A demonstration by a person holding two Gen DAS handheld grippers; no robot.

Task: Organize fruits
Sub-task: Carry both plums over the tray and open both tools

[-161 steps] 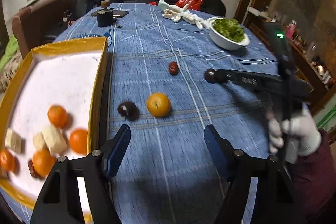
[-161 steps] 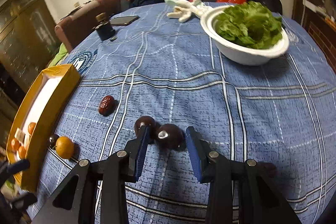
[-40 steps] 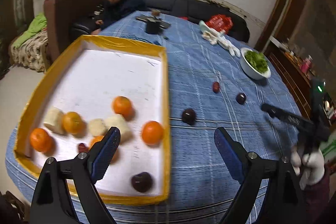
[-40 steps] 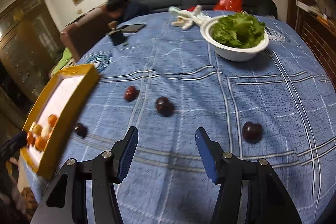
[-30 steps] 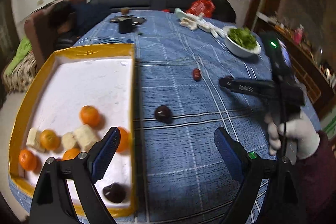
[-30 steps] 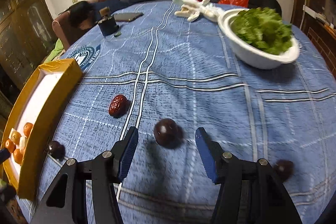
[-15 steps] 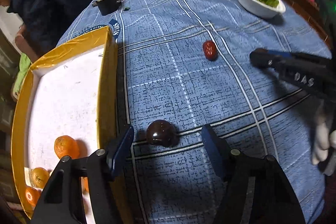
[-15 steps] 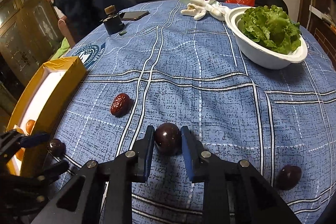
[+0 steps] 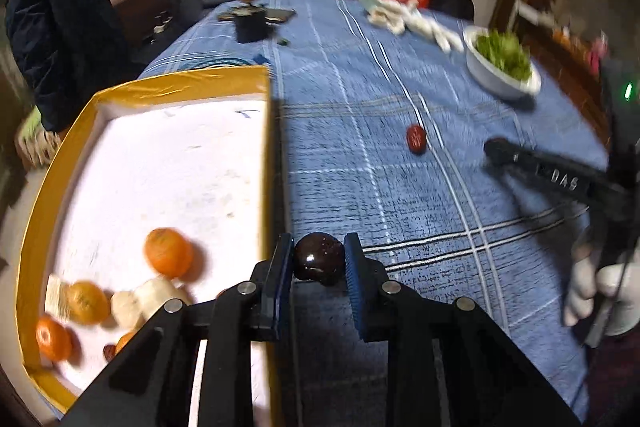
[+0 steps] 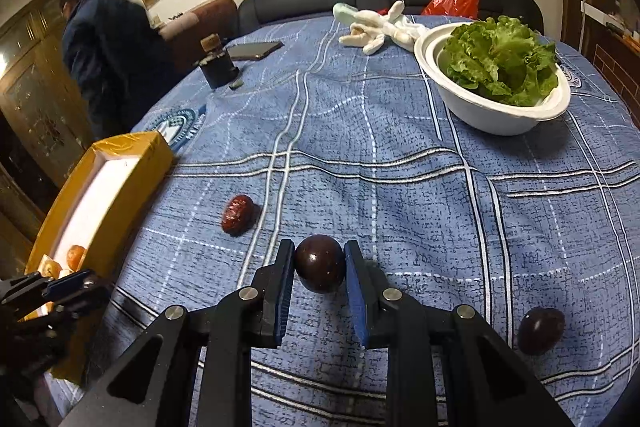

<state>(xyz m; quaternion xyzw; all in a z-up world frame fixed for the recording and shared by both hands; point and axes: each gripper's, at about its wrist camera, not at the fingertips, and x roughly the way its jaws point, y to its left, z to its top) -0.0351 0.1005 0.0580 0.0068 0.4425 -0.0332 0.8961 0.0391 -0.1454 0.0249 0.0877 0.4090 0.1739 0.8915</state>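
Observation:
My left gripper is shut on a dark plum just right of the yellow tray's rim. The tray holds several oranges, white pieces and a dark fruit. My right gripper is shut on another dark plum over the blue cloth. A red date lies left of it, also in the left wrist view. A third dark plum lies at the right. The tray shows at the left of the right wrist view.
A white bowl of lettuce stands at the far right. A white stuffed toy, a dark jar and a phone lie at the back. A person in dark clothes stands at the table's left.
Both grippers have closed on their plums. The left gripper has moved toward the tray's edge with its plum. The person at the left has stood up.

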